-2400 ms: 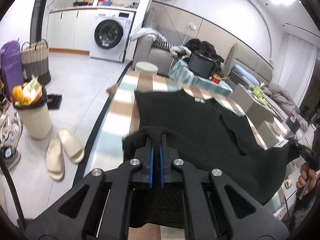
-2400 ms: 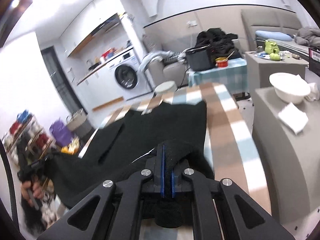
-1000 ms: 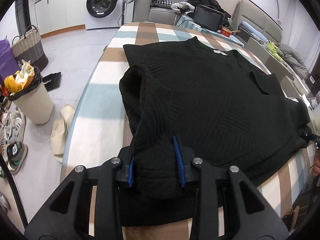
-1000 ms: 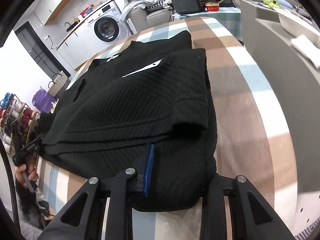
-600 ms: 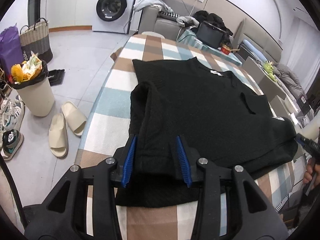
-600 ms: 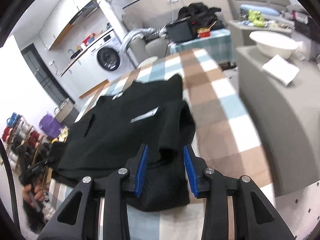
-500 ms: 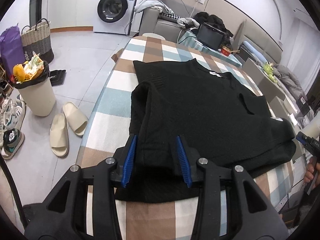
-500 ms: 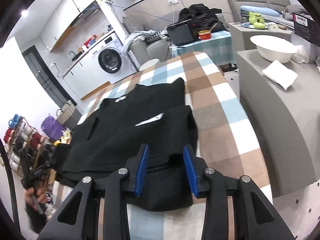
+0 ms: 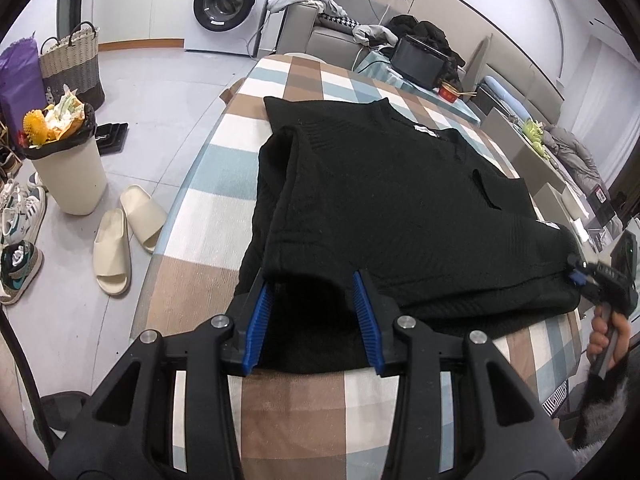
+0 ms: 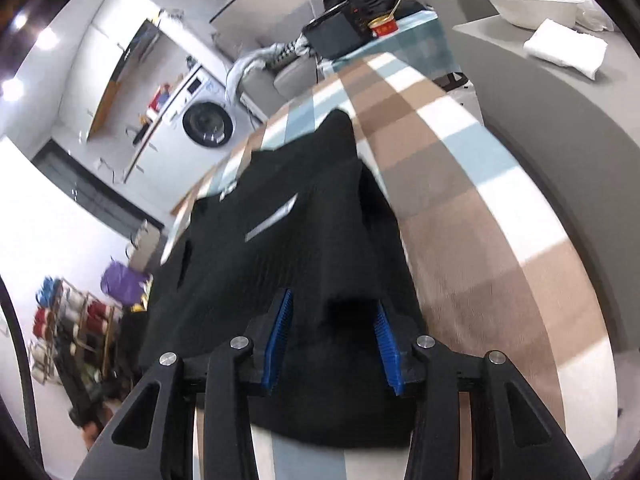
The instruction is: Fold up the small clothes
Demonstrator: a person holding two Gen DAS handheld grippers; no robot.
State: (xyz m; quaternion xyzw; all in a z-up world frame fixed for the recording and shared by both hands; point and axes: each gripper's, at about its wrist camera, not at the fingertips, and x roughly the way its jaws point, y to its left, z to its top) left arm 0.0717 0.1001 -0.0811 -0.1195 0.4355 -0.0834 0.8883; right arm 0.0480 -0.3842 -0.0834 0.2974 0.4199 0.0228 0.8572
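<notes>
A black knit sweater (image 9: 380,200) lies on the checked tablecloth (image 9: 216,216), its lower part doubled over the body. My left gripper (image 9: 312,320) stands open at the near left corner of the fold. Fabric lies loose between its blue pads (image 9: 258,320). At the far right corner, a hand holds my right gripper (image 9: 576,276). In the right wrist view the sweater (image 10: 280,260) runs away from my right gripper (image 10: 332,344). Its jaws are opening, and the folded edge sits between the pads without being pinched.
Left of the table on the floor are a full bin (image 9: 64,160), slippers (image 9: 120,240), shoes and a woven basket (image 9: 72,64). A grey counter (image 10: 560,100) with a white bowl (image 10: 532,0) and a folded cloth flanks the table's right side.
Both grippers were shut on the sweater's hem and carried it over the body. They have since let go, opened and drawn back a little. The right view has rolled.
</notes>
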